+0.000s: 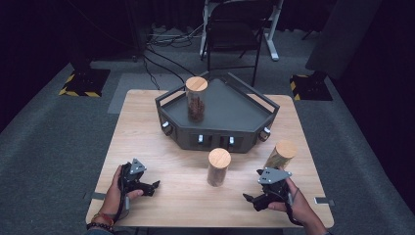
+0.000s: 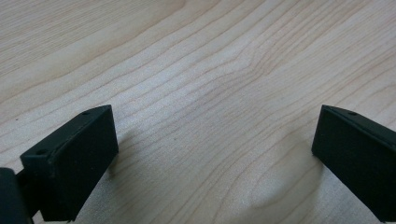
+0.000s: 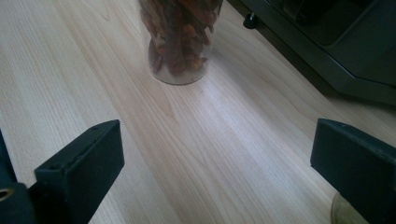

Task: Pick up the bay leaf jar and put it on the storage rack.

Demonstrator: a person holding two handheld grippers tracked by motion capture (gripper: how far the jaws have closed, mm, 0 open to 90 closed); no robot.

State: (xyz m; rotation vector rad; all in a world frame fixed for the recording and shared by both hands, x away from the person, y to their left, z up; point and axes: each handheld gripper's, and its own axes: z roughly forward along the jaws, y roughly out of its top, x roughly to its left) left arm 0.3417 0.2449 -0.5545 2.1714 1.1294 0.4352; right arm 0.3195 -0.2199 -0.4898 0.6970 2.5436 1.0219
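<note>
On table (image 1: 147,132) — three jars, one (image 1: 196,98) apparently inside tray (image 1: 244,105).

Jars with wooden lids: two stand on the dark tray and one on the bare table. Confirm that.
Reversed. The high view shows one jar on the dark tray, and two, the middle jar and the right jar, on the bare table.

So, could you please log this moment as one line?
left gripper: open, empty | right gripper: open, empty | jars: one on tray, two on table

One jar (image 1: 196,98) on tray (image 1: 235,110), two before
</note>
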